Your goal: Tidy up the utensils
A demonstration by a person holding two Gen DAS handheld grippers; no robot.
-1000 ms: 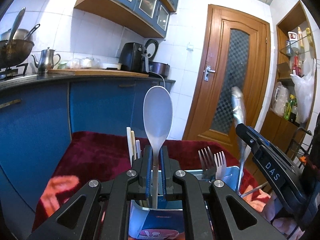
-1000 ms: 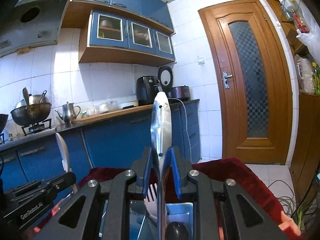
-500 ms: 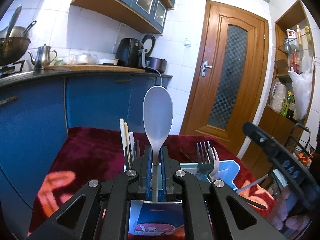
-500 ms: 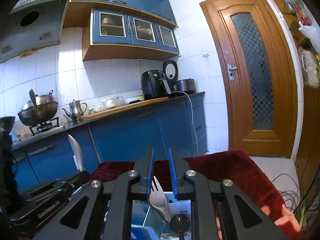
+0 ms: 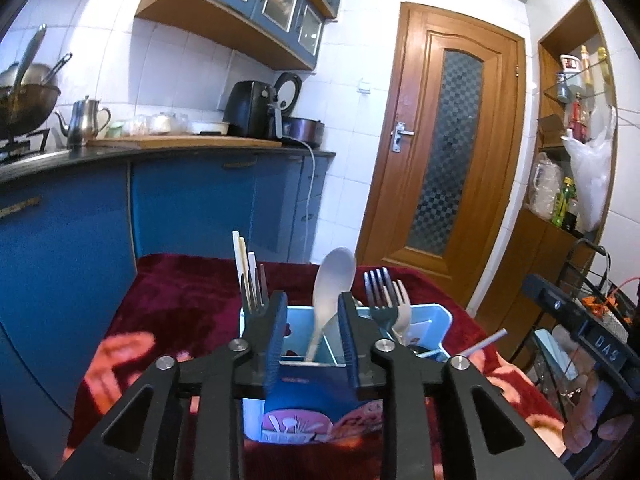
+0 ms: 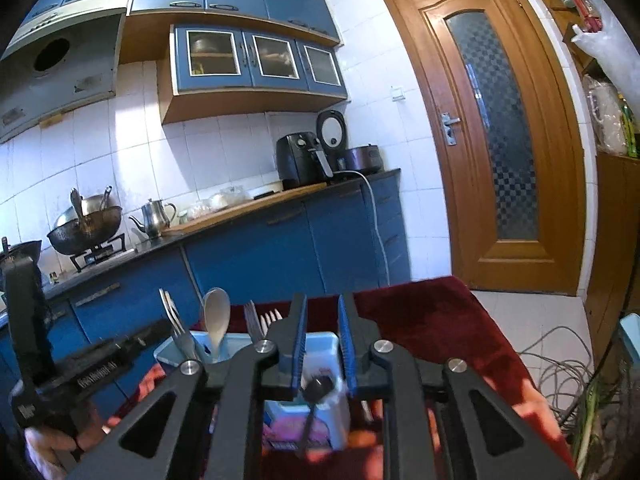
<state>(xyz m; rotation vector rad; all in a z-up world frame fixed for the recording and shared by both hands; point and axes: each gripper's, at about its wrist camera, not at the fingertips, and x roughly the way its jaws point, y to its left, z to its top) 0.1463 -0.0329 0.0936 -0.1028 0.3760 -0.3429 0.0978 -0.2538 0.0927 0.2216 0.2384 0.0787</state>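
I am looking along my left gripper (image 5: 312,320), and its fingers (image 5: 276,332) are standing apart with nothing pinched between them. The pale grey spoon (image 5: 330,292) is showing in the gap, but it is leaning free inside the light blue utensil holder (image 5: 430,320), bowl up and tilted to the right, its handle going down into a middle compartment. To its left a bundle of pale chopsticks (image 5: 244,272) is standing upright in the holder, with fork tines just beside them. To the right of the spoon a dark fork (image 5: 378,292) and a white fork (image 5: 402,306) are standing tines up, touching each other. The holder is sitting on a dark red cloth (image 5: 180,296) covering the worktop, and a white straw-like stick (image 5: 480,344) is lying near the holder's right corner.

My right gripper (image 6: 322,336) is hovering over the right end of the same holder (image 6: 320,346), fingers (image 6: 298,340) parted and carrying nothing. A black round-ended utensil (image 6: 318,386) is sitting low between them, blurred, and I cannot tell exactly what it is. From this side the spoon (image 6: 216,320) is standing left of the forks (image 6: 262,318), and the other gripper is showing at the left edge, held in a hand (image 6: 48,444). Behind everything the blue cabinets (image 6: 256,256) and the wooden door (image 6: 500,128) are filling the background
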